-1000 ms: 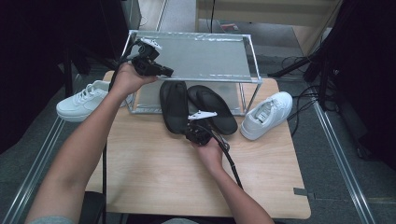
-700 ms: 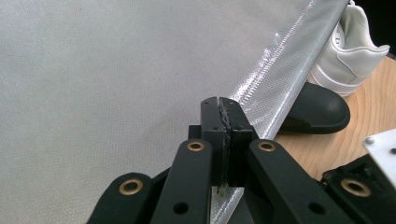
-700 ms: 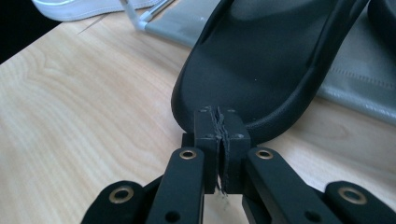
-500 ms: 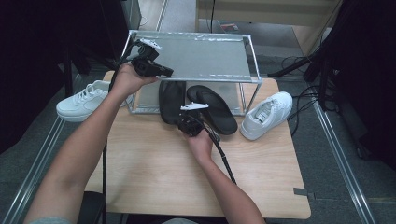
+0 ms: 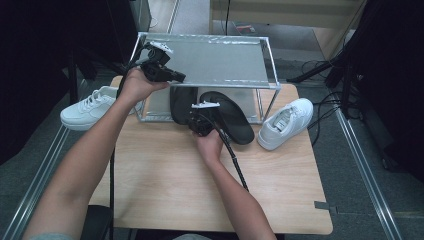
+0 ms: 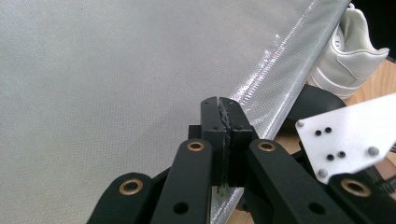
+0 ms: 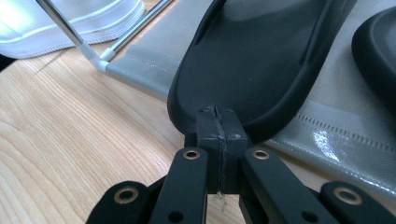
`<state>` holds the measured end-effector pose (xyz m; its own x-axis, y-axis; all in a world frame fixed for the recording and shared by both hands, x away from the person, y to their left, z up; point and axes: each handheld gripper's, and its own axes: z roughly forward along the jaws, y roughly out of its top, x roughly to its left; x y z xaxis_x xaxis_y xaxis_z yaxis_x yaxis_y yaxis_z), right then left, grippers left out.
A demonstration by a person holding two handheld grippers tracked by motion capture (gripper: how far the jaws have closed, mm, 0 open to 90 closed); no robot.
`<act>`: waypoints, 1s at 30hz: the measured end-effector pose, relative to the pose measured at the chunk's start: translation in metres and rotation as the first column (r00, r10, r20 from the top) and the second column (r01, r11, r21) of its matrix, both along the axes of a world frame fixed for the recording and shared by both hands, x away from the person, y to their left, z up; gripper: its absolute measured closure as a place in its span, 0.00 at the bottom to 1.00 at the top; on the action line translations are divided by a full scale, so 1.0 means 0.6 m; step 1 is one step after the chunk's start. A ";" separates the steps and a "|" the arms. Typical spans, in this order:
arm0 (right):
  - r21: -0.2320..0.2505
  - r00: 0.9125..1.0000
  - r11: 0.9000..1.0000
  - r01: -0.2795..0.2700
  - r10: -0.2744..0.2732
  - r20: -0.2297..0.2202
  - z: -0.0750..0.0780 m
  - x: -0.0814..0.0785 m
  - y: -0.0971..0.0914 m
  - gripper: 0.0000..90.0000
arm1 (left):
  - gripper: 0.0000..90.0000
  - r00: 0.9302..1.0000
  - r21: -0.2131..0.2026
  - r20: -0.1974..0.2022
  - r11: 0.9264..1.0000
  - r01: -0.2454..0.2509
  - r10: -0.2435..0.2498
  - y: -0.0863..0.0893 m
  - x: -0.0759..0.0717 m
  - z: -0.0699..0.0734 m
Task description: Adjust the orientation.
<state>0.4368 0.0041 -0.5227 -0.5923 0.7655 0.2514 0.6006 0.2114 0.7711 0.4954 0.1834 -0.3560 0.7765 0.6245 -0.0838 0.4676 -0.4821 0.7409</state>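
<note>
High view layout: a metal-framed shoe rack (image 5: 150, 47) stands at the far edge of a wooden table (image 5: 165, 185); two black sandals lie on its lower shelf, and a white sneaker sits on each side of it.
Left sandal (image 5: 181, 102): heel end sticks out past the shelf's front edge toward the person, probably so it can be reached.
Right sandal (image 5: 232, 117): beside the first, angled, also overhanging the shelf.
White sneakers: one (image 5: 87, 107) off the table's left edge, one (image 5: 285, 122) on the table right of the rack, both apart from the grippers.
Right gripper (image 7: 218, 126): jaws pressed together with nothing between them, tips touching or just short of the left sandal's heel rim, likely to nudge it.
Left gripper (image 6: 219, 116): clenched empty, hovering over the rack's grey top shelf (image 6: 93, 70) near its front rail.
Arm pose: left forearm reaches up and forward to the rack's top left; right forearm lies low over the table, hand behind the sandal.
</note>
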 end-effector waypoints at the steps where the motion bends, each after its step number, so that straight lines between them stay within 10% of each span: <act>1: -0.006 1.000 1.000 -0.002 0.002 -0.006 0.001 -0.001 -0.001 1.00 | 1.00 1.000 0.003 0.000 1.000 0.001 -0.001 0.000 0.000 0.000; 30: 0.008 0.993 0.996 -0.085 0.084 0.083 0.057 -0.154 -0.210 1.00 | 1.00 1.000 -0.008 -0.012 1.000 -0.009 0.009 -0.001 0.001 0.000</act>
